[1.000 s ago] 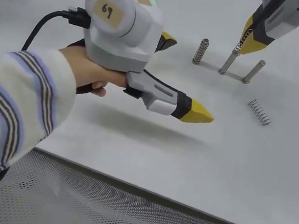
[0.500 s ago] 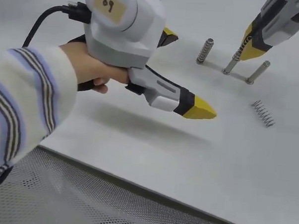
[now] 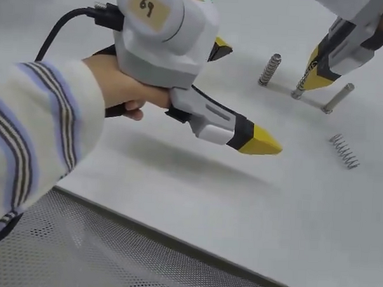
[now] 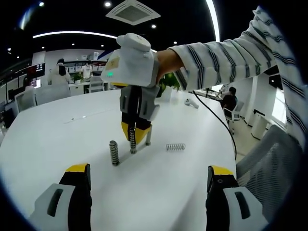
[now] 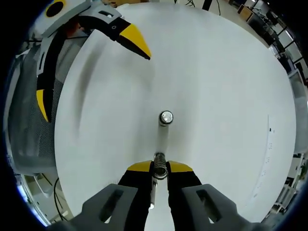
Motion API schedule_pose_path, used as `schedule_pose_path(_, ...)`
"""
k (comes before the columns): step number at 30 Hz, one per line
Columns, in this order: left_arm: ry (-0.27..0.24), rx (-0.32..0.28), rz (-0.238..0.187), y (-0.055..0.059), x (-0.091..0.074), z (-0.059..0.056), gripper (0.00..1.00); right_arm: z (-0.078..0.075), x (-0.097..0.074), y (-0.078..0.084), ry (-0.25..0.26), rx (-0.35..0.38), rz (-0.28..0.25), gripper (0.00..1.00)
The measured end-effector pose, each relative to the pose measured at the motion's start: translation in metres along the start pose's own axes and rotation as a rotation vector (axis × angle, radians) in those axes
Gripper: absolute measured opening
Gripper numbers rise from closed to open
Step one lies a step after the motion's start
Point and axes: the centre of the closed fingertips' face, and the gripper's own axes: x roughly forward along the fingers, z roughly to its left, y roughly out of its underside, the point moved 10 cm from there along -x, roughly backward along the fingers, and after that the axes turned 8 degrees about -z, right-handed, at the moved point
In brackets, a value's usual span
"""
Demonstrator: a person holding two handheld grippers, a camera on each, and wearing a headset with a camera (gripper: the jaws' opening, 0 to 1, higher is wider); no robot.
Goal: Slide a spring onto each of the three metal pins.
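The right gripper, upper right, has lowered its pinched steel coil spring down the middle silver metal pin. Second pin underway; releasing seems next. The left gripper is spread, empty.

Office: desks, chairs, ceiling lights

Right claw: body runs off the head view's top edge.
Middle pin: foot shows in the head view, the rest is behind the spring and the claw's yellow tips.
Far pin: half covered by those tips, left gripper view.
Left claw: farther jaw mostly behind its grey housing, head view.
People at the back: too small and blurred to make out.
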Motion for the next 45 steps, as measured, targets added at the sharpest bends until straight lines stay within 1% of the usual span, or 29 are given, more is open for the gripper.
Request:
schedule_pose_path(1, -0.002, 0.003, 0.000, 0.000, 0.000, 0.000, 0.96, 0.000, 0.001, 0.000, 0.000, 0.000, 0.002, 0.08)
schedule_pose_path(2, -0.016, 0.027, 0.002, -0.001, -0.001, 0.002, 0.95, 0.000, 0.003, 0.000, -0.004, 0.002, 0.005, 0.08)
schedule_pose_path(3, -0.024, 0.037, 0.012, -0.001, -0.001, 0.004, 0.94, 0.003, 0.001, 0.000, -0.007, 0.002, 0.007, 0.08)
schedule_pose_path(4, -0.025, 0.031, 0.017, -0.001, -0.001, 0.003, 0.94, 0.005, 0.000, -0.001, -0.005, 0.001, 0.008, 0.09)
schedule_pose_path(6, -0.027, 0.017, 0.009, -0.002, -0.002, 0.004, 0.94, 0.007, 0.002, -0.001, -0.010, -0.002, 0.011, 0.09)
schedule_pose_path(9, -0.026, 0.009, 0.009, -0.002, -0.003, 0.005, 0.92, 0.011, 0.003, -0.002, -0.015, -0.009, 0.014, 0.09)
schedule_pose_path(12, -0.023, 0.013, 0.022, 0.000, -0.003, 0.005, 0.93, 0.013, 0.004, -0.003, -0.019, -0.027, 0.019, 0.09)
schedule_pose_path(13, -0.022, 0.014, 0.027, 0.000, -0.003, 0.005, 0.93, 0.019, 0.004, -0.004, -0.017, -0.033, 0.019, 0.09)
schedule_pose_path(14, -0.022, 0.014, 0.030, 0.001, -0.003, 0.005, 0.93, 0.021, 0.004, -0.005, -0.020, -0.042, 0.018, 0.09)
schedule_pose_path(20, -0.022, 0.012, 0.042, 0.003, -0.003, 0.005, 0.92, 0.016, 0.007, -0.006, -0.025, -0.047, 0.023, 0.10)
schedule_pose_path(24, -0.022, 0.016, 0.045, 0.002, -0.005, 0.005, 0.92, 0.012, 0.007, -0.005, -0.012, -0.039, 0.023, 0.12)
schedule_pose_path(26, -0.022, 0.016, 0.047, 0.002, -0.005, 0.005, 0.93, 0.013, 0.006, -0.005, -0.006, -0.043, 0.021, 0.14)
schedule_pose_path(28, -0.020, 0.014, 0.050, 0.003, -0.005, 0.004, 0.93, 0.015, 0.003, -0.004, -0.002, -0.036, 0.021, 0.19)
schedule_pose_path(30, -0.016, 0.014, 0.054, 0.003, -0.005, 0.003, 0.93, 0.014, 0.003, -0.003, -0.001, -0.034, 0.017, 0.23)
schedule_pose_path(31, -0.012, 0.012, 0.057, 0.004, -0.005, 0.003, 0.93, 0.013, 0.003, -0.002, 0.008, -0.032, 0.010, 0.24)
schedule_pose_path(34, -0.005, 0.011, 0.061, 0.003, -0.005, 0.000, 0.93, 0.015, -0.003, -0.001, 0.013, -0.018, -0.008, 0.25)
schedule_pose_path(36, 0.000, 0.010, 0.067, 0.004, -0.005, -0.001, 0.93, 0.020, -0.011, 0.001, 0.016, -0.002, -0.027, 0.25)
schedule_pose_path(38, 0.001, 0.011, 0.076, 0.004, -0.006, -0.001, 0.93, 0.024, -0.015, 0.002, 0.021, 0.003, -0.036, 0.27)
schedule_pose_path(40, -0.001, 0.008, 0.080, 0.004, -0.007, 0.000, 0.93, 0.032, -0.023, 0.003, 0.022, -0.001, -0.039, 0.28)
schedule_pose_path(43, 0.001, -0.001, 0.080, 0.005, -0.010, 0.001, 0.94, 0.039, -0.031, 0.003, 0.009, 0.029, -0.068, 0.27)
schedule_pose_path(45, 0.003, 0.011, 0.083, 0.004, -0.010, 0.000, 0.93, 0.045, -0.039, 0.003, 0.020, 0.043, -0.092, 0.29)
